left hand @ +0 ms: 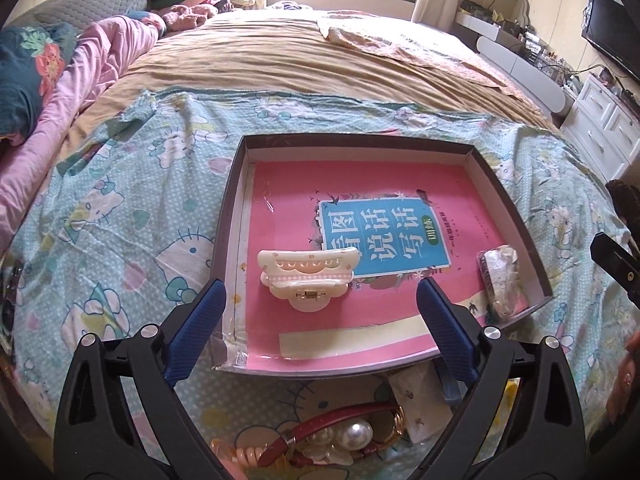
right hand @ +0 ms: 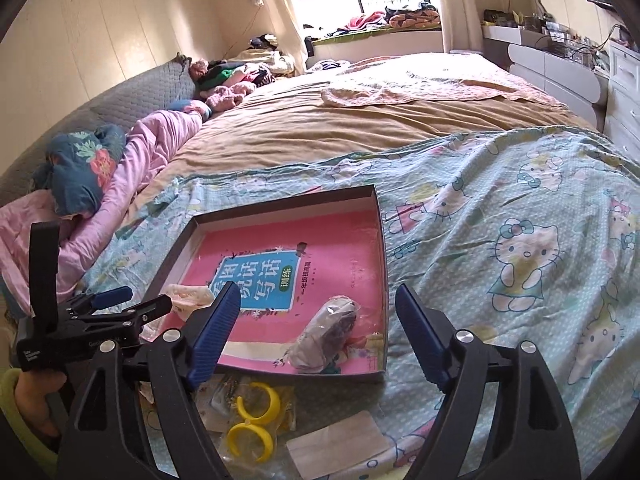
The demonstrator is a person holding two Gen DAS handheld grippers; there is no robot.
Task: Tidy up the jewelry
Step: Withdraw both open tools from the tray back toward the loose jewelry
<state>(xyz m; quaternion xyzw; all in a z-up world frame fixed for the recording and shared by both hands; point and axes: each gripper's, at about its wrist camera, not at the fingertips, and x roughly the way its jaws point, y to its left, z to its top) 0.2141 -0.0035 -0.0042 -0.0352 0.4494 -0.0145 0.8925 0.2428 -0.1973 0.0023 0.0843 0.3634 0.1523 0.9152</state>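
Note:
A shallow dark box point(left hand: 230, 208) point(right hand: 382, 280) with a pink book as its floor lies on the cartoon-cat bedsheet. A cream hair claw clip point(left hand: 306, 278) point(right hand: 188, 296) rests inside near its left front. A clear bag with a dark item point(left hand: 500, 280) point(right hand: 328, 336) lies inside at the right front. My left gripper point(left hand: 320, 300) hangs open above the clip, nothing between its pads. My right gripper point(right hand: 318, 312) is open above the bag, touching nothing. In front of the box lie a red watch with pearls point(left hand: 352, 432) and yellow rings in a bag point(right hand: 256, 420).
A small packet point(right hand: 340, 444) lies on the sheet near the yellow rings. Pink bedding and pillows point(left hand: 100, 52) are piled at the left. White drawers point(left hand: 604, 124) and a television stand at the right. The brown blanket point(left hand: 300, 64) stretches beyond the box.

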